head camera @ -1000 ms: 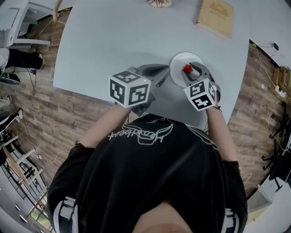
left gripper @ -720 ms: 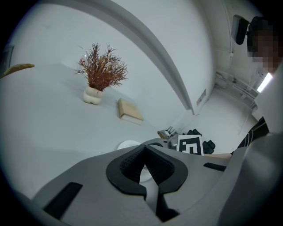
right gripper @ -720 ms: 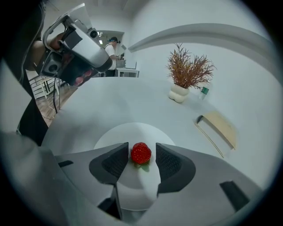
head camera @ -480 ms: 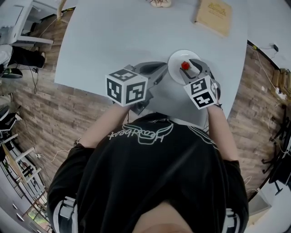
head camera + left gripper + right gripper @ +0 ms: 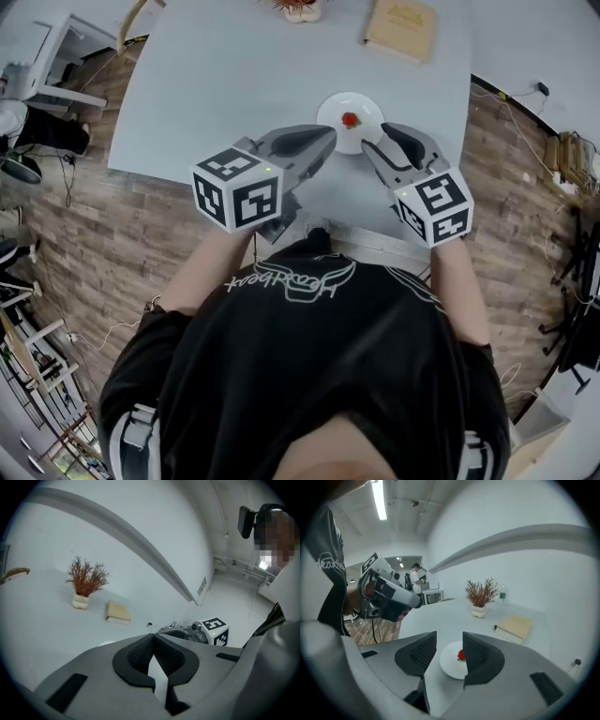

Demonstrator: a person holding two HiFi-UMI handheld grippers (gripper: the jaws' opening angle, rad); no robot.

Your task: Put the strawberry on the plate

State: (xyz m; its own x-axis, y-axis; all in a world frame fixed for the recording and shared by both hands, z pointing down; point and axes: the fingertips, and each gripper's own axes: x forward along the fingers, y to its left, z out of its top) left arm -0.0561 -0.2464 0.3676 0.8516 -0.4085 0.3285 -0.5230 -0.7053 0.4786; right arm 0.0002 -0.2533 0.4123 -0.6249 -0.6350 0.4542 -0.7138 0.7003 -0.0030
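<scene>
Leaves strawberry (image 5: pixel 350 119) sitting on white plate (image 5: pixel 330 109) at twelve o'clock, right tool (image 5: pixel 449 637) gaping empty at its five, left tool (image 5: pixel 152 637) pinched together at eight; could clip the rim pulling away, rolling the fruit off.

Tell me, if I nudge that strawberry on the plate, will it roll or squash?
Likely rolls a bit: the strawberry is small, rounded, loose on the smooth white plate. Probably light, so a push could slide it. Real or toy is unclear; grip gently.
</scene>
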